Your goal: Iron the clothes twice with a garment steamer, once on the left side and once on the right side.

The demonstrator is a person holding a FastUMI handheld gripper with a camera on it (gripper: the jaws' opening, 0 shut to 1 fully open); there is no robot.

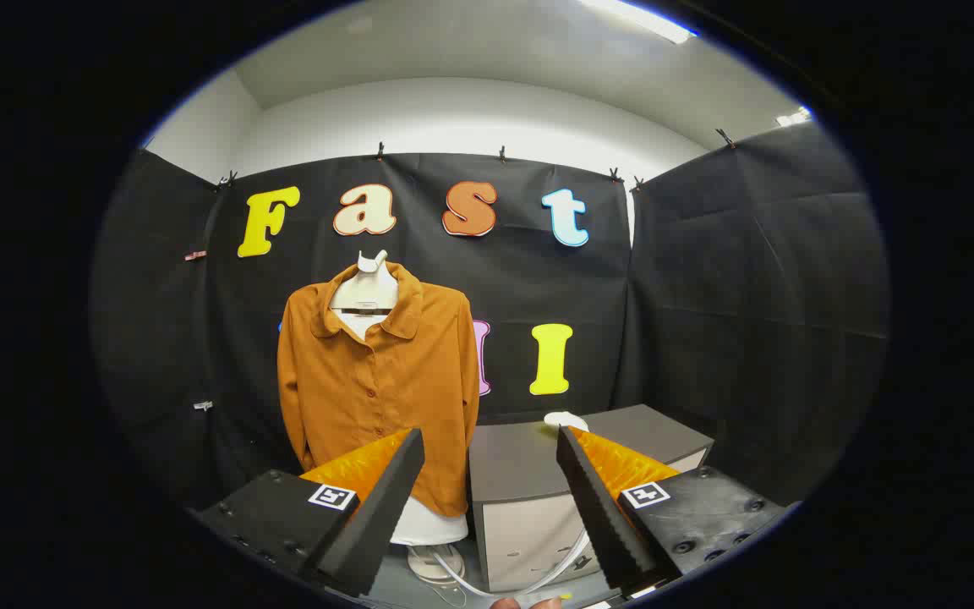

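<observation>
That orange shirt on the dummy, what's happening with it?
Someone is getting ready to steam it. The orange shirt hangs buttoned on a white mannequin, untouched so far. The hand-held gripper is open and holds nothing, its fingers spread apart well short of the shirt. A grey cabinet stands beside the shirt, with a white object resting on top.

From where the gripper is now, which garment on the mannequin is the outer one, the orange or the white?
The orange button-up shirt is the outer one. The white garment shows at the open collar and below the hem. The open gripper holds nothing.
</observation>
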